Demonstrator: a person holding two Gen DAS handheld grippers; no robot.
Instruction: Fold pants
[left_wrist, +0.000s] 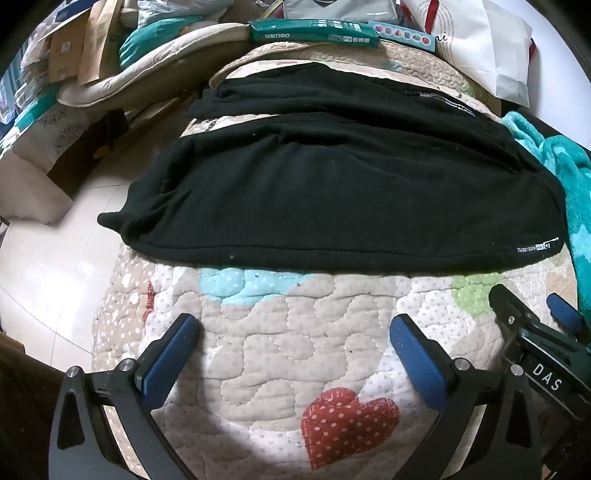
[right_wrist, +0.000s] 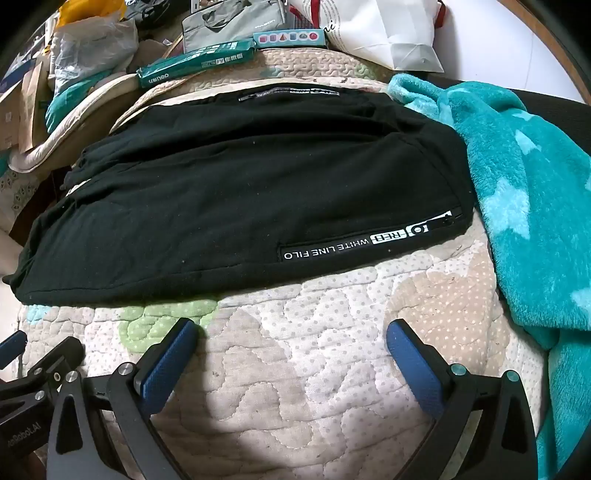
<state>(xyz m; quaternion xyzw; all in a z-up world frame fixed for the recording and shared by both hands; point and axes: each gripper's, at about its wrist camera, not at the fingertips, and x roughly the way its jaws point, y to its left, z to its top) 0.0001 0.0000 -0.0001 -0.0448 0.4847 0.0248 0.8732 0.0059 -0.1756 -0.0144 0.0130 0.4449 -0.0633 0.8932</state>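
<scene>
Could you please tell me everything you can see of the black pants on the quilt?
The black soft-knit pants lie flat across the pastel patchwork quilt, apparently folded over themselves, one end overhanging the quilt's edge above the floor. A zipped pocket carries white lettering, "WHITE LINE FILO". Lint specks dot the fabric. A fluffy teal blanket lies against one end. Both open grippers, left gripper and right gripper, are short of them, not touching.

We are seeing the pants (left_wrist: 332, 177) lying flat across the quilt (left_wrist: 280, 332), ahead of both hand-held grippers, the left hand-held gripper (left_wrist: 291, 332) sitting just left of the right hand-held gripper (right_wrist: 288, 336). A fleece blanket (right_wrist: 524, 192) is lying right of the pants, touching them. Behind the pants, a paper ream (left_wrist: 314, 33) and a paper bag (left_wrist: 480, 48) are resting.
</scene>
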